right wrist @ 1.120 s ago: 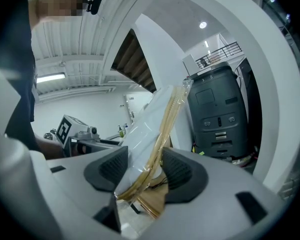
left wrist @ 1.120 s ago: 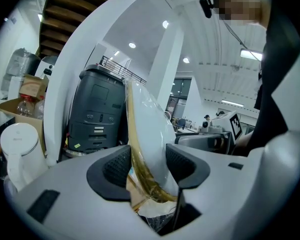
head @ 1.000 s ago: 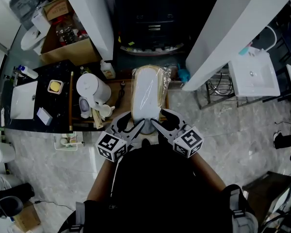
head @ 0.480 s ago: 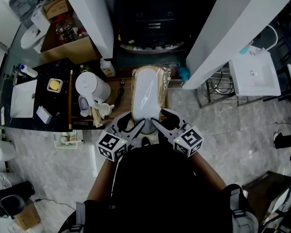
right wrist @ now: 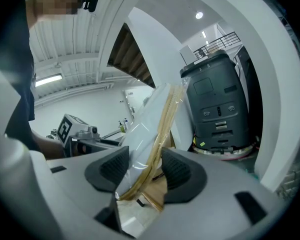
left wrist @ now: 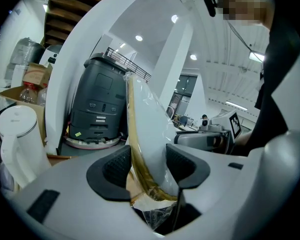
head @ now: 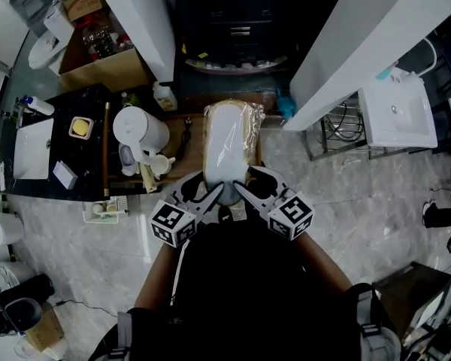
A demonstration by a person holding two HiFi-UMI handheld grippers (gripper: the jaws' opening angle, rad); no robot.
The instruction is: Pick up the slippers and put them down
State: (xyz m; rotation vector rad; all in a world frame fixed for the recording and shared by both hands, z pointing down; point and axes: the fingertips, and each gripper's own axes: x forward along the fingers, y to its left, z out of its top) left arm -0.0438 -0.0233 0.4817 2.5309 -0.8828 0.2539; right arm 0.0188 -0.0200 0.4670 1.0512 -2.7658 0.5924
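- Pale marble floor [head: 346, 201] – it fills the lower half of the head view, with white columns rising on both sides.
- Dark grey machine [left wrist: 97, 106] – it stands straight ahead of both grippers, behind the slippers.
- Black surface [head: 90, 168] at the left – a white rectangular basin [head: 31, 147] is set into it, and a small square dish [head: 80, 128] holding something yellow sits beside that basin.
- Cardboard box [head: 116, 70], open at the top, beyond the black surface – bottles [head: 98, 42] stand inside it.
- White washbasin [head: 395, 111] at the right, well apart from everything else.
- Slippers [head: 231, 138] – a white pair with tan sole edges, sealed together in a clear plastic wrap and pointing away from the person over a brown wooden surface [head: 192, 138]. Whether their far end rests on the wood cannot be told.
- White kettle [head: 139, 130], lid shut, just left of the slippers, with a small white cup [head: 163, 165] near its base.
- Left gripper [head: 204, 186] – its jaws are clamped on the near end of the wrapped slippers, the pads pressing the pack from both sides.
- Right gripper [head: 249, 181] – its jaws likewise grasp the same near end, just beside the left pair; the tan sole edge runs between its pads.
- Small white tray [head: 105, 210] on the floor side of the black surface; it holds a few small items too tiny to name.
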